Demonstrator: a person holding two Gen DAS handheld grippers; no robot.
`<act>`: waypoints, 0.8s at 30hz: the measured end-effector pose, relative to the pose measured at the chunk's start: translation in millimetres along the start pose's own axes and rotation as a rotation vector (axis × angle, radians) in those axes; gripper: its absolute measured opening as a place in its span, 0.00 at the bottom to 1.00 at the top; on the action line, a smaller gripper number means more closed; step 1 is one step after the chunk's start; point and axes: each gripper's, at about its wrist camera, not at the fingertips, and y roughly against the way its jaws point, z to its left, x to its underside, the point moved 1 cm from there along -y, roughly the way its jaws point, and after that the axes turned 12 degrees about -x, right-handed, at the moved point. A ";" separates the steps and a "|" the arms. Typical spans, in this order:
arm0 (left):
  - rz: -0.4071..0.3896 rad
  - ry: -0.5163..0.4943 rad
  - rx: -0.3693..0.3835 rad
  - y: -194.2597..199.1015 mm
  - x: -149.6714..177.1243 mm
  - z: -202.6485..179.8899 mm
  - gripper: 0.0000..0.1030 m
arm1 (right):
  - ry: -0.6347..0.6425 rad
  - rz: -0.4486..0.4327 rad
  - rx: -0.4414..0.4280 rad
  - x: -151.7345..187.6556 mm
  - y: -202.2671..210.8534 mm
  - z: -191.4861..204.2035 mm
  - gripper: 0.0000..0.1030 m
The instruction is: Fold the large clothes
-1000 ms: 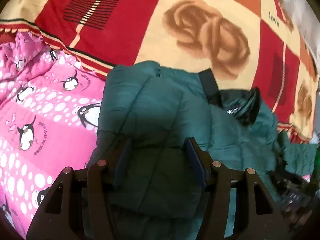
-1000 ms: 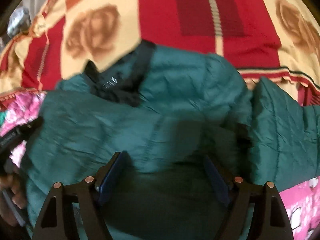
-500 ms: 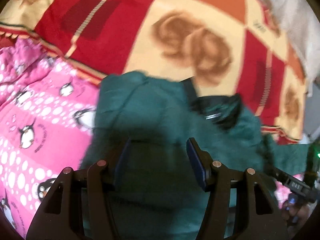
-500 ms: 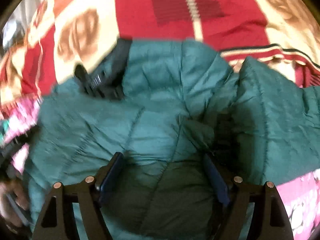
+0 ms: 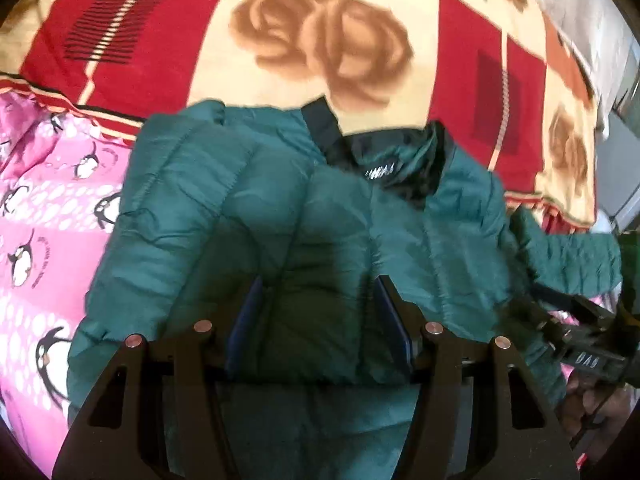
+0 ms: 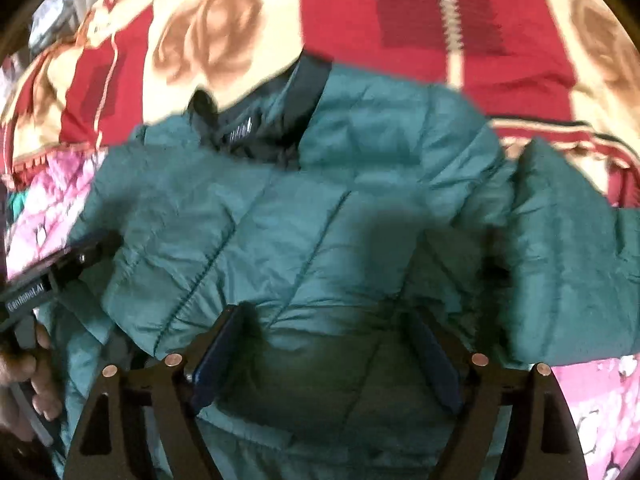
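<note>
A quilted teal puffer jacket (image 5: 304, 216) with a black collar (image 5: 404, 160) lay across a red-and-cream rose-print blanket (image 5: 320, 36), a pink penguin-print quilt (image 5: 44, 216) at nine o'clock. The left gripper (image 5: 316, 320) and right gripper (image 6: 324, 344) hung over its padding, jaws spread, pinching nothing.

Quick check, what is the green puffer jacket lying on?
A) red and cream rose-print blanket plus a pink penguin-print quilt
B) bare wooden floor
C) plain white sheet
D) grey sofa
A: the green puffer jacket lies across the red and cream rose-print blanket at its collar end, with the pink penguin-print quilt beside and under it.
</note>
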 end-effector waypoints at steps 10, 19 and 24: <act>-0.023 -0.091 0.097 32.7 25.1 -41.0 0.56 | -0.154 -0.449 0.342 21.3 150.1 -122.6 0.80; -0.050 -0.098 0.067 36.3 26.5 -45.6 0.56 | -0.372 -0.733 0.377 82.8 268.8 -240.5 0.80; -0.039 -0.036 0.059 32.2 24.8 -33.7 0.56 | -0.376 -0.693 0.392 84.5 268.4 -268.7 0.80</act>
